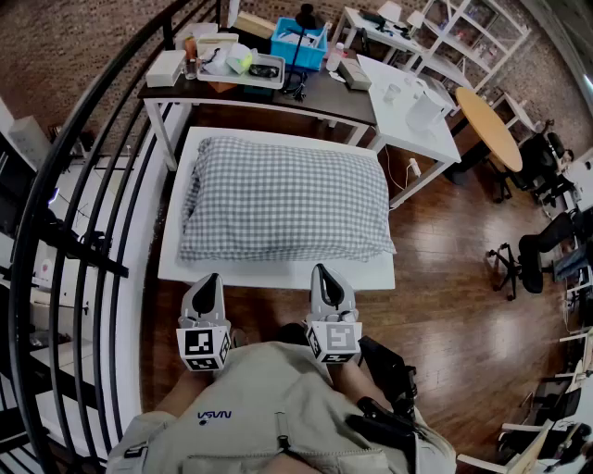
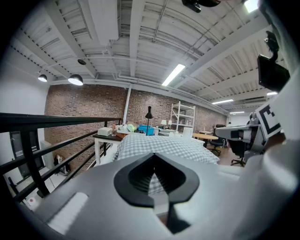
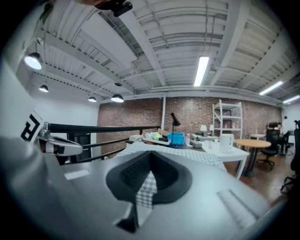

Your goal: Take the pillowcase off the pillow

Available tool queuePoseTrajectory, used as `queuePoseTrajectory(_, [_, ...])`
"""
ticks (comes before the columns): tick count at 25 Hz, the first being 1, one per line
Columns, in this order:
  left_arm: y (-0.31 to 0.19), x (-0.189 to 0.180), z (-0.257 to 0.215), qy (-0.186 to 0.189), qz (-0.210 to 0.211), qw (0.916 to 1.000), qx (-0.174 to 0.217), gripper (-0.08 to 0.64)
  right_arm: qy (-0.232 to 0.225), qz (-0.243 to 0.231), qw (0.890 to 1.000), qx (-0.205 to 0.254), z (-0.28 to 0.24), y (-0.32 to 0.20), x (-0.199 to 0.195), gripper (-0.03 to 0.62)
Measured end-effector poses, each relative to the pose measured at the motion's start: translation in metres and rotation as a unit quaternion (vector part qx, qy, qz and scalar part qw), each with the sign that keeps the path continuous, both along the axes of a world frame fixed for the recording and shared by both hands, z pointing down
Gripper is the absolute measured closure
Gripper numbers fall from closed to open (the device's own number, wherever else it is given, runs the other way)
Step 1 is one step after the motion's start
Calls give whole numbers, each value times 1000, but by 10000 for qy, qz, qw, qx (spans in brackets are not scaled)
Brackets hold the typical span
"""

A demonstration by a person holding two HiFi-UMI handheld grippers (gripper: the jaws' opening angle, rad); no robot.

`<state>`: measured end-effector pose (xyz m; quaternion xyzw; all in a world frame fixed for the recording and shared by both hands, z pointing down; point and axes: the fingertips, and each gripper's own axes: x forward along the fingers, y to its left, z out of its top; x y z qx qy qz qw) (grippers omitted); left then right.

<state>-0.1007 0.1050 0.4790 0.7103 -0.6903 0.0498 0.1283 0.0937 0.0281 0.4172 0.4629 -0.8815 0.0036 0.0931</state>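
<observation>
**Pillow in pillowcase** (image 1: pixel 283 199): one, in a grey-and-white gingham pillowcase that is fully on. It lies flat, long side across the head view, filling most of the white desk (image 1: pixel 278 275). A bare strip of desk is left along the near edge and a narrower one at each side.

**Left gripper** (image 1: pixel 208 280): jaws closed together with nothing between them. It is held over the near edge of the white desk, just short of the pillow's near left part and not touching it. In its own view the gingham shows only through the opening behind the closed tips.

**Right gripper** (image 1: pixel 323 272): jaws likewise closed and empty. It is at the same near edge, in front of the pillow's near right part and apart from it. The two grippers are side by side, both pointing at the pillow.

**Dark desk** (image 1: pixel 343 97): stands behind the white desk. It carries a blue bin (image 1: pixel 298 43), a white tray (image 1: pixel 243 69) of small items and a black lamp (image 1: pixel 305 16).

**White side desk** (image 1: pixel 408 130): to the right of the dark desk, with a white jug (image 1: pixel 422 109) on it.

**Round wooden table** (image 1: pixel 489 128): further right.

**Black railing** (image 1: pixel 83 185): runs along the left of the white desk.

**Office chairs** (image 1: pixel 547 245): black, at the far right on the wooden floor (image 1: pixel 463 278).
</observation>
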Motion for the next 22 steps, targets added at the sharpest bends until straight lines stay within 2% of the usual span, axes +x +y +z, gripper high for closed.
queuePoseTrajectory(6, [-45,-17,-10,-167,-90,9997,170,554,-79,-304,9994,172,-2,-42,-26,589])
queuePoseTrajectory(12, [-60,-46,-7,-460,-660,9967,-91,555,-178,-1184,9927,-142,20,-75,-76,589])
queuePoseTrajectory(17, [-69,-66,0,-582,-1247,9896,-422,554,119,-2221,9732,-583,50,-85,-123,589])
queuePoseTrajectory(22, [-81,-87,11,-439,-1380,9882,-493,554,770,-2785,9542,-773,73,-96,-174,588])
